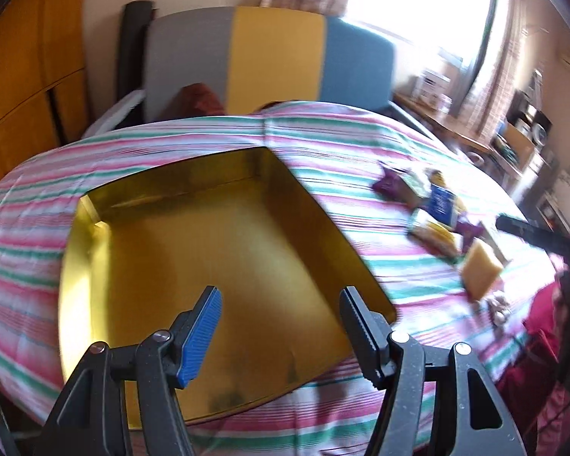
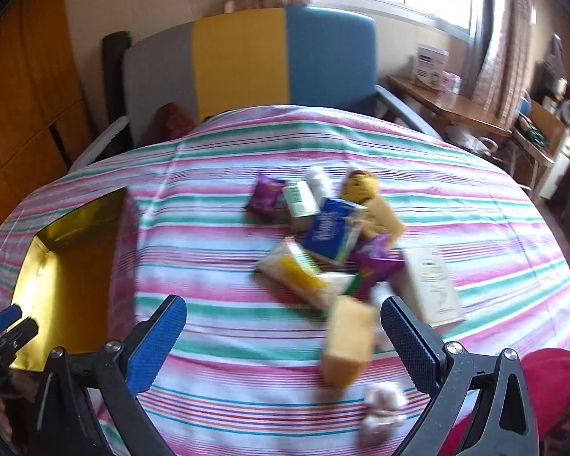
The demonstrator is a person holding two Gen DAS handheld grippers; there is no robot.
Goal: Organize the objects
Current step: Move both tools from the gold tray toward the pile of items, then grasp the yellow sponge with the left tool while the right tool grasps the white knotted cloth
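My left gripper (image 1: 281, 326) hangs spread over the gold tray (image 1: 224, 243), nothing held. My right gripper (image 2: 285, 338) spread too; yellow sponge (image 2: 347, 345) between its fingers, packet pile (image 2: 330, 235) at 12 o'clock.

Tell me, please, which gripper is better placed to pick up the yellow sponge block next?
The right gripper: it is open, with the yellow sponge block lying just ahead between its fingers. The left gripper hovers open over the gold tray, away from the pile.
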